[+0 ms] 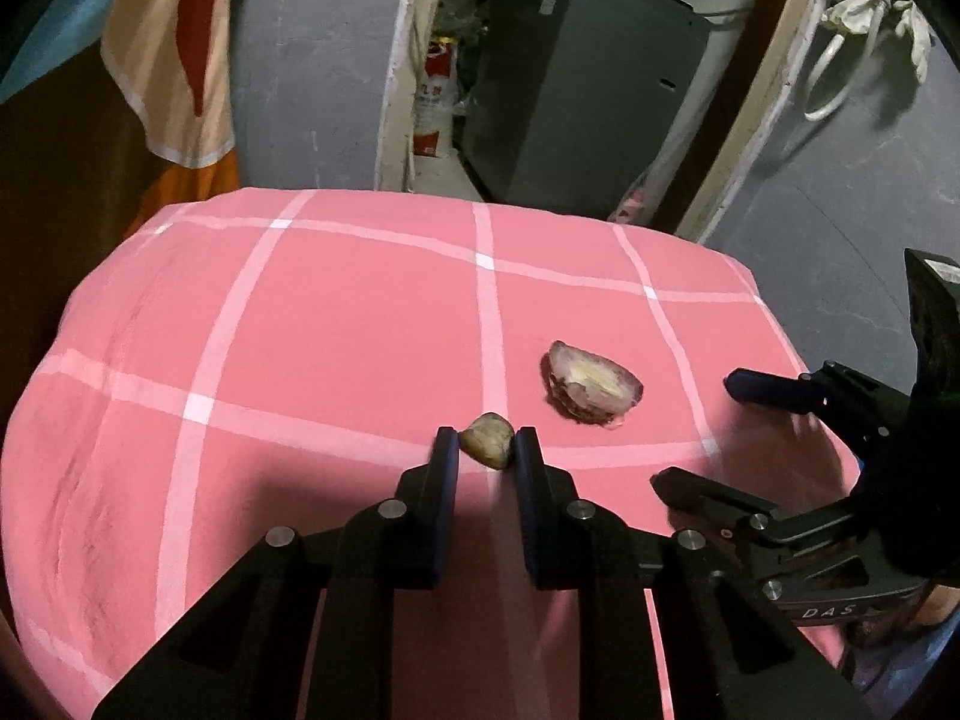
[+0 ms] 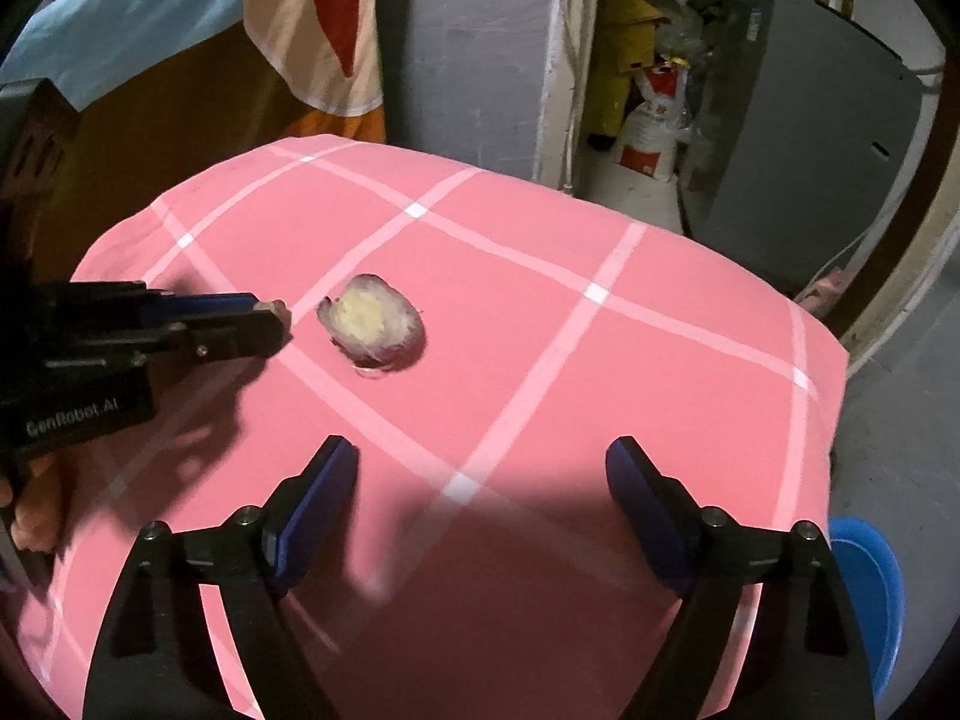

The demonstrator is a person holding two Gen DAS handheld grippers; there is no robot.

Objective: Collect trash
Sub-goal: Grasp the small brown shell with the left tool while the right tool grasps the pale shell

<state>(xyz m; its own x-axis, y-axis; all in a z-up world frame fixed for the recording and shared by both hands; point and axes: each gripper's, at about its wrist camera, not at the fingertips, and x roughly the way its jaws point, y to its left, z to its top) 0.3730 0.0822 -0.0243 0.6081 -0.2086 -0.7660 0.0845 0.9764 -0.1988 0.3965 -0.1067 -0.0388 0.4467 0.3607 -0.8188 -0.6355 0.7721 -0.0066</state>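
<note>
A small beige-brown scrap sits between the fingertips of my left gripper, which is shut on it just above the pink checked tablecloth. A larger piece of purple onion peel lies on the cloth to the right of it; it also shows in the right wrist view. My right gripper is open and empty over the cloth, short of the onion peel. The left gripper shows at the left in the right wrist view, with the scrap tip at its fingertips.
A blue bucket stands below the table's right edge. Behind the table are a grey wall, a grey cabinet, a red-and-white sack and hanging striped cloth. The table edge drops off at right and back.
</note>
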